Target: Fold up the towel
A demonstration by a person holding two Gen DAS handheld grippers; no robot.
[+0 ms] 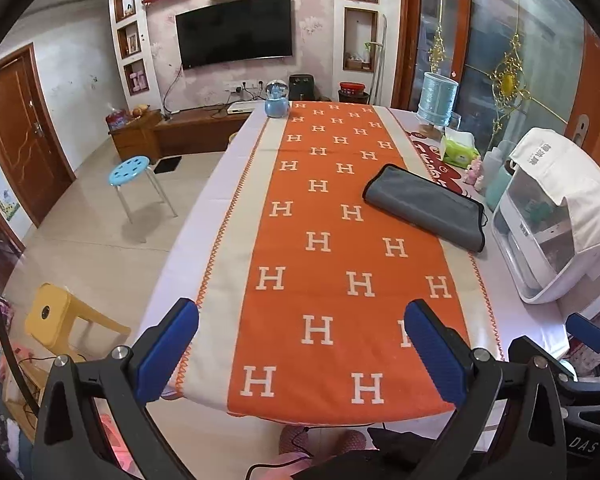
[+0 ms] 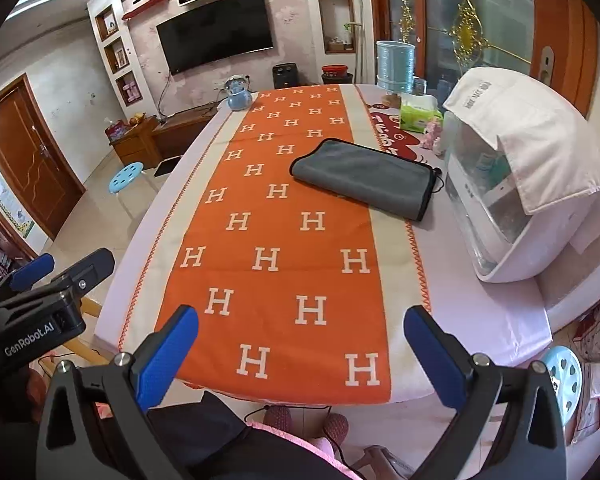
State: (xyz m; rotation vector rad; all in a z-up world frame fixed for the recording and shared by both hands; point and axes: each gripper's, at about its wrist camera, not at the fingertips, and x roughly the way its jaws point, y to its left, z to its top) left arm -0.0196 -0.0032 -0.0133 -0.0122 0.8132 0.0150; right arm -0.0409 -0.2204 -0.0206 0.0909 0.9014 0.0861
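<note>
A grey towel (image 1: 424, 206) with a black edge lies folded on the right side of the orange H-pattern runner (image 1: 340, 264); it also shows in the right wrist view (image 2: 364, 176). My left gripper (image 1: 300, 316) is open and empty, held above the near end of the table, well short of the towel. My right gripper (image 2: 300, 320) is open and empty too, above the near table edge. The left gripper (image 2: 40, 276) shows at the left of the right wrist view.
A white covered appliance (image 2: 512, 184) stands on the table's right side behind the towel. A tissue pack (image 2: 418, 114), a blue canister (image 2: 394, 66) and a blue globe ornament (image 2: 238, 94) stand at the far end. Blue stool (image 1: 132, 170) and yellow stool (image 1: 56, 316) stand left.
</note>
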